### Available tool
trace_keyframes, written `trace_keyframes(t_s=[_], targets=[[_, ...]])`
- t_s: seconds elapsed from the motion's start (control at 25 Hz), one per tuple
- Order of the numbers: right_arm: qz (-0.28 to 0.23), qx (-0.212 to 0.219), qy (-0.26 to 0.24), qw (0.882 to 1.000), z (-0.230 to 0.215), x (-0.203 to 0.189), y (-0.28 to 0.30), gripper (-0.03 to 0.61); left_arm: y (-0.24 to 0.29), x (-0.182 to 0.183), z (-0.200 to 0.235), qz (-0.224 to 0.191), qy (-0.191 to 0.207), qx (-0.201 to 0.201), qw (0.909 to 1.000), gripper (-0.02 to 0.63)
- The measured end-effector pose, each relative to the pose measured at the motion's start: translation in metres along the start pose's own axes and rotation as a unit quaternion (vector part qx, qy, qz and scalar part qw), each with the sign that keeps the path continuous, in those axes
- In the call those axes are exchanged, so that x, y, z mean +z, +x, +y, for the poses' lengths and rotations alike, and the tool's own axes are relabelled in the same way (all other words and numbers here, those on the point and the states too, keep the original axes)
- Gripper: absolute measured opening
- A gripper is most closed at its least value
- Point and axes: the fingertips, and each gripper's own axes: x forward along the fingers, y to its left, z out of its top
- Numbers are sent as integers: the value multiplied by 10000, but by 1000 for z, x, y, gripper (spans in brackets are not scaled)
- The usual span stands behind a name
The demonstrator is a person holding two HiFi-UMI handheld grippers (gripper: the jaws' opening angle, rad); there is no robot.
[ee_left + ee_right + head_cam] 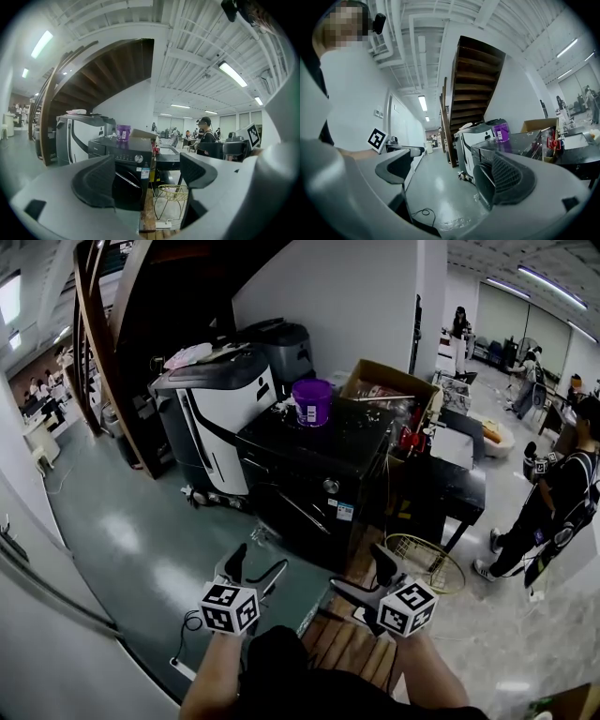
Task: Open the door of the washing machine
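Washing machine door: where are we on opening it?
Done: nothing visible; the door on the black washing machine looks shut. In hand: the left gripper and right gripper are held short of the machine, jaws apart, empty. Left: close in, grip the door, pull it open.

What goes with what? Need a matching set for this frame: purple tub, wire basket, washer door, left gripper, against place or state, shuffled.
1. purple tub
2. wire basket
3. washing machine door
4. left gripper

A. jaws apart, nothing between them
B. on top of the washing machine
C. shut
D. on the floor beside the washing machine

Pairs: 1-B, 2-D, 3-C, 4-A
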Motion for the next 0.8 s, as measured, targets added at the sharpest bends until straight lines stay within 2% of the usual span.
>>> trace_keyframes(t_s=[0.32, 0.8], targets=[[180, -159, 130, 9996, -37, -7, 34, 545, 45, -2, 23, 85, -59, -192, 9998, 445], [660, -141, 231, 9975, -75, -26, 128, 543, 123, -7, 103, 316, -338, -373, 9982, 445]])
